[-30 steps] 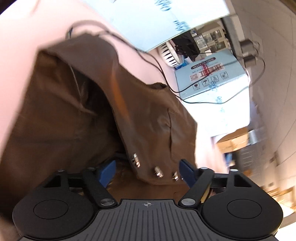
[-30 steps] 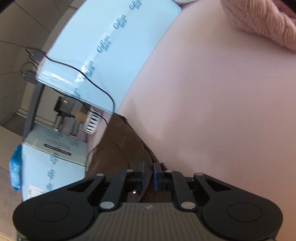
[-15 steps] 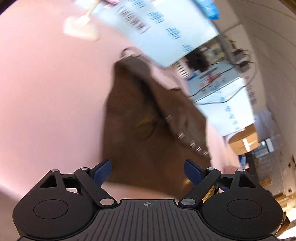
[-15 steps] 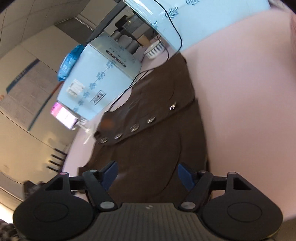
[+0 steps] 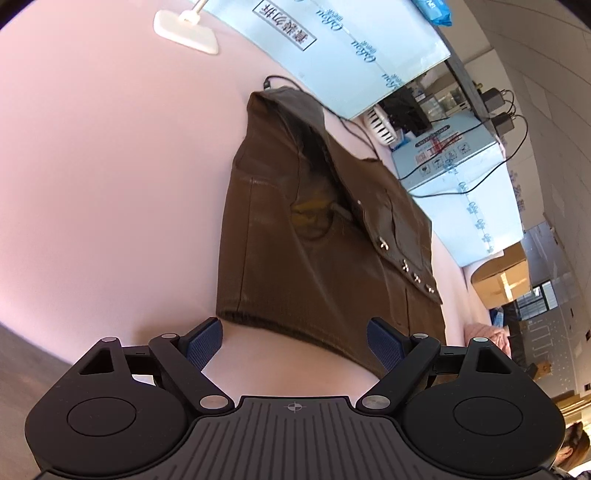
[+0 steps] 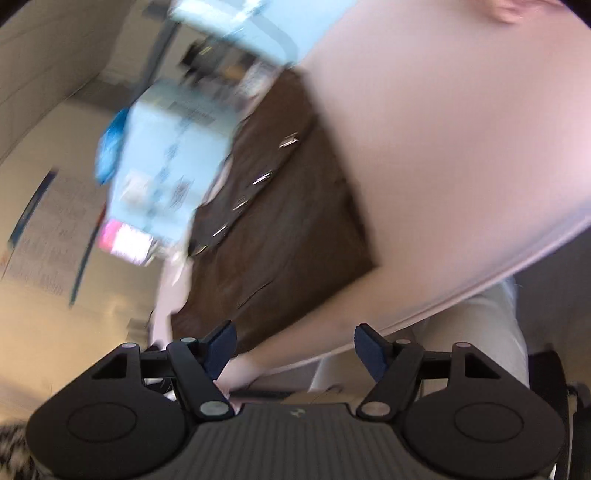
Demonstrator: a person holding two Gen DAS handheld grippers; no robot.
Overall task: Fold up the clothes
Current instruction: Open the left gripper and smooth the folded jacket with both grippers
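A brown leather vest (image 5: 317, 236) with metal snaps lies flat on the pink table (image 5: 103, 155), one front panel folded over. It also shows, blurred, in the right wrist view (image 6: 288, 221). My left gripper (image 5: 295, 343) is open and empty, just short of the vest's near hem. My right gripper (image 6: 295, 343) is open and empty, pulled back past the table edge, apart from the vest.
Light blue boxes (image 5: 458, 173) with black cables stand along the far table edge behind the vest. A white stand base (image 5: 184, 31) sits at the far left. A pink knit garment (image 5: 487, 332) lies at the right. The table's front edge (image 6: 480, 288) runs diagonally.
The right gripper let go of the vest edge and opened. Both grippers drew back from the vest, which now lies flat on the table. The right view is still moving.
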